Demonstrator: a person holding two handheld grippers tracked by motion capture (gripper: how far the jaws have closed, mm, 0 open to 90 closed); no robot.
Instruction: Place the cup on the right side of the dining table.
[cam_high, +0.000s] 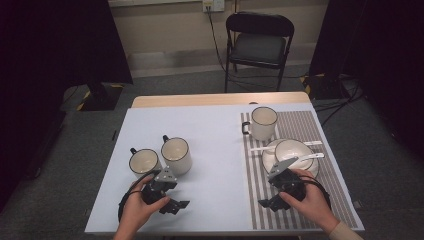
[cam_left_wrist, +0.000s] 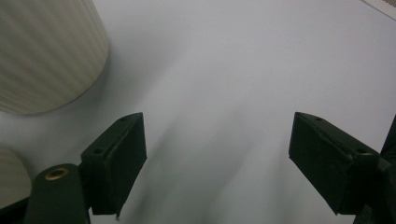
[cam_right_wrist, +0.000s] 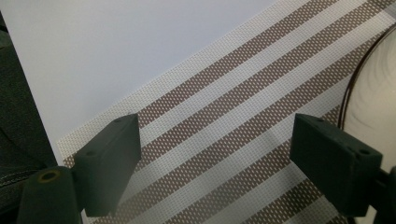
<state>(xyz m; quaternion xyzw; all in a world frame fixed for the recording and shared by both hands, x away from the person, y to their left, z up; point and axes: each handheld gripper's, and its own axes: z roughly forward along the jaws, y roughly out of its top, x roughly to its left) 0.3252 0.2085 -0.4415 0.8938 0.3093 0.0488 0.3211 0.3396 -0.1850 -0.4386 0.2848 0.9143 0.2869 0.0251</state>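
Left gripper (cam_high: 172, 199) spread wide, empty, low over desk (cam_high: 215, 150) near two mugs (cam_high: 176, 155). Right gripper (cam_high: 272, 196) spread too (nothing between), above striped mat (cam_high: 330, 195), beside plate (cam_high: 268, 159).

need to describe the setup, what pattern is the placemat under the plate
Brown and off-white stripes on the placemat, clearest in the right gripper view.
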